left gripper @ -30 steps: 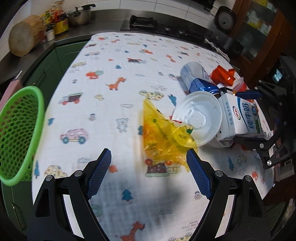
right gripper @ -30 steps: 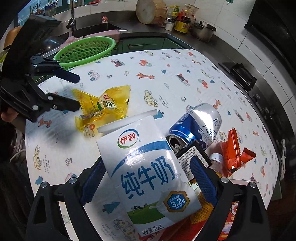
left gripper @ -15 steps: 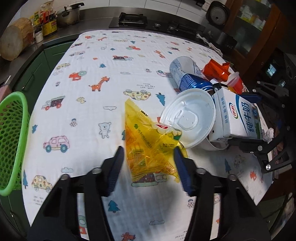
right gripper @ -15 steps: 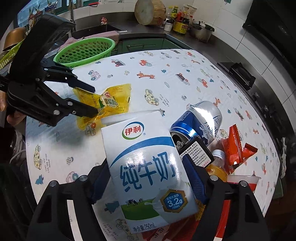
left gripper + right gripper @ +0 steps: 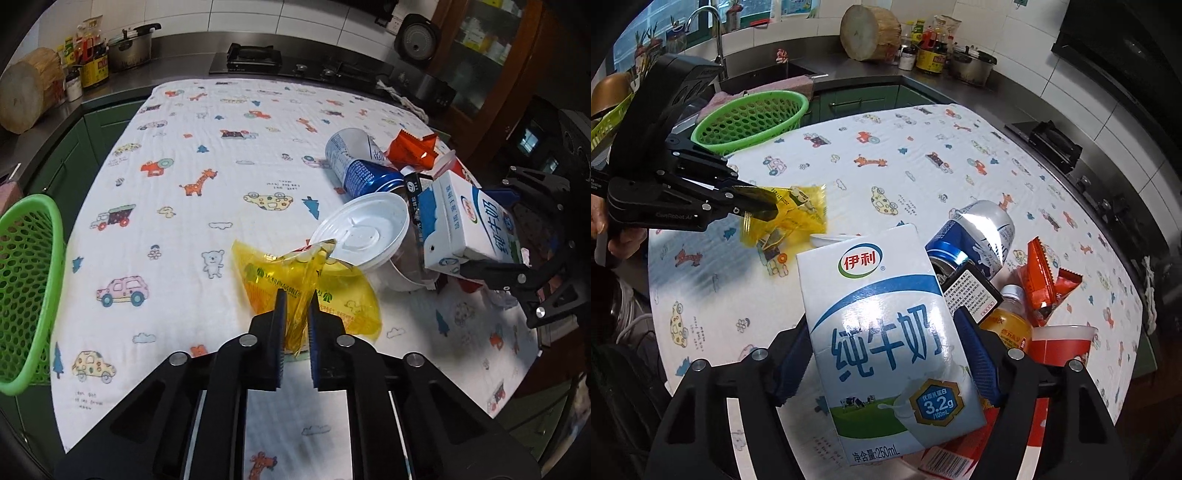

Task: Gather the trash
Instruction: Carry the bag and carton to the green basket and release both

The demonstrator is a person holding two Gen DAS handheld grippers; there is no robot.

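**Both grips made, neither one secure**

Your left gripper (image 5: 295, 306) has its jaws pinched nearly together on the yellow wrapper (image 5: 325, 291), which lies near the bench's front edge. Your right gripper (image 5: 882, 354) has its jaws set about halfway apart, clamped on the sides of the milk carton (image 5: 886, 339), tilted above the heap of trash at the bench's right edge. The green basket (image 5: 753, 118) hangs off the bench's left edge, well apart from both.

Watch the wrapper first. It is thin, slick, crinkled film, and you hold only a fold of it; it could slide out of the jaws as you swing it. One corner touches the white plastic lid (image 5: 365, 229), so a quick lift may drag that light, shallow disc along or flip it.

The carton is smooth coated card, boxy and probably empty. Squeeze harder and its walls may buckle; it could then pivot between the pads and drop onto the dented blue can (image 5: 979, 236) or the orange foil packet (image 5: 1045, 280) below. The can is round and would roll towards the edge.

The printed cloth (image 5: 221, 155) is soft and wrinkled; a low jaw tip could snag it and shift everything.
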